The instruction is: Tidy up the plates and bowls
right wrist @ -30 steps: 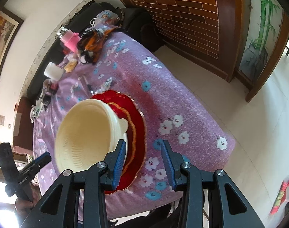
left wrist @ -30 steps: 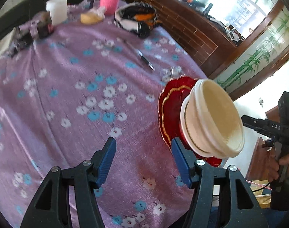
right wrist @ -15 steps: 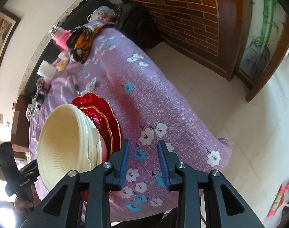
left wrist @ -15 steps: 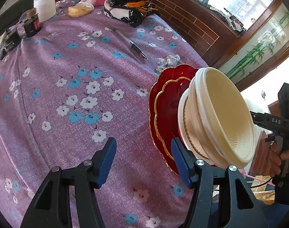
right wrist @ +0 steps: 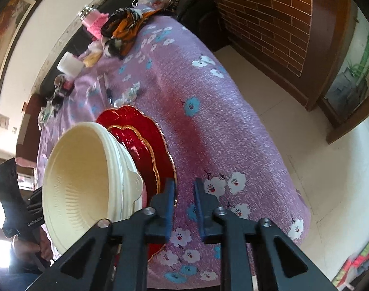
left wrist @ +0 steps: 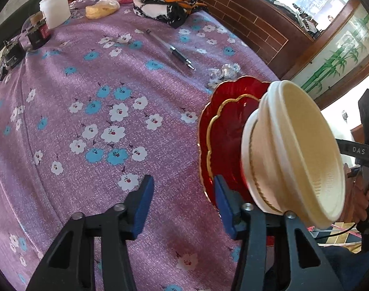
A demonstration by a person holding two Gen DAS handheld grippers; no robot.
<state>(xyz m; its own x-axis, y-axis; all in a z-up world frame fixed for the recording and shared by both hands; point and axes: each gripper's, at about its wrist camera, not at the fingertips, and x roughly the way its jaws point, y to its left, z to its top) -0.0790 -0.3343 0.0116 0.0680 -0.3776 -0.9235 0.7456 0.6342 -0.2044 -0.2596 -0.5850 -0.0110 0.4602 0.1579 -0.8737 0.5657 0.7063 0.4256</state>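
Two grippers flank stack, nothing between either's fingers. Left gripper (left wrist: 182,200) fingers apart, closing on bare cloth beside large red plate (left wrist: 223,101). Right gripper (right wrist: 183,200) fingers nearly together, closing beside same rim. Cream bowls (right wrist: 82,174) nest on smaller red plate (right wrist: 145,150), likely stacked for compactness. Farther: pen (left wrist: 174,51), clutter on tablecloth (left wrist: 92,77).

At the right edge of the left wrist view, white letters "DAS" stand on a black device arm (left wrist: 358,150). Nothing else reads clearly.
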